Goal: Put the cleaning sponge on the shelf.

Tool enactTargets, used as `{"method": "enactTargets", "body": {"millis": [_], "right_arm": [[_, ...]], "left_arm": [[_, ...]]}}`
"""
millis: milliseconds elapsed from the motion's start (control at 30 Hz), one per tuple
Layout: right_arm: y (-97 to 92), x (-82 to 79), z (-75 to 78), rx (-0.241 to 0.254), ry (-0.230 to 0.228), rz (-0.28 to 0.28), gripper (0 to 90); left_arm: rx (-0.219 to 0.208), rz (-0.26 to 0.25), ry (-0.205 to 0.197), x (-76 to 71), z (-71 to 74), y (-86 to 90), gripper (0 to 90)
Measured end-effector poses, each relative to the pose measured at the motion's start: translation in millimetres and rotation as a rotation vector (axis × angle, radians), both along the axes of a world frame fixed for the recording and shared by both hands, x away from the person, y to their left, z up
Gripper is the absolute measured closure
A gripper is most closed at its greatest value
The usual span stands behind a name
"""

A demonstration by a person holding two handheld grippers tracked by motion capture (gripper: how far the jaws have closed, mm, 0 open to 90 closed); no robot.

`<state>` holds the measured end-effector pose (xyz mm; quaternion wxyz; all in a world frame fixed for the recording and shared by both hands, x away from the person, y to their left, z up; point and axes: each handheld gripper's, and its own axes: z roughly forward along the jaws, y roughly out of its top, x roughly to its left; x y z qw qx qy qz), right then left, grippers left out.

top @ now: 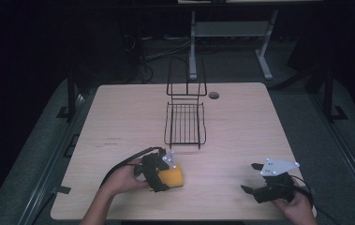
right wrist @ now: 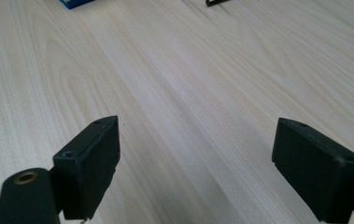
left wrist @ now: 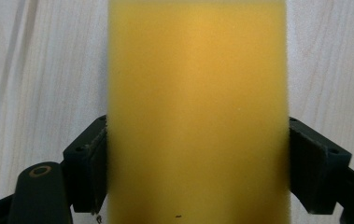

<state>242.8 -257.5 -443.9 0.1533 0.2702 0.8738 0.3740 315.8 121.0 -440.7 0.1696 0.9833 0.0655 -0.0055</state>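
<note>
Fingers of my left gripper clamp the yellow sponge by its sides, low over the table near the wire rack, probably its destination. Right gripper fingers stand apart, idle.

No readable text, labels, brands or numbers in any view. Faint dark marks on the table at about 9 o'clock from the wire rack are too small to read.
</note>
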Motion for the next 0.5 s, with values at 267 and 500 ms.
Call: {"method": "enactTargets", "body": {"millis": [267,500], "right_arm": [[0.0,0.0,0.1,0.001,0.000,0.000,15.0],[1.8,0.2,-2.5,-0.004,0.021,0.001,15.0]], "left_arm": [[-0.008,-0.007,0.005,0.1,0.3,0.1,21.7],[-0.017,-0.007,0.003,-0.2,2.7,0.6,21.8]]}}
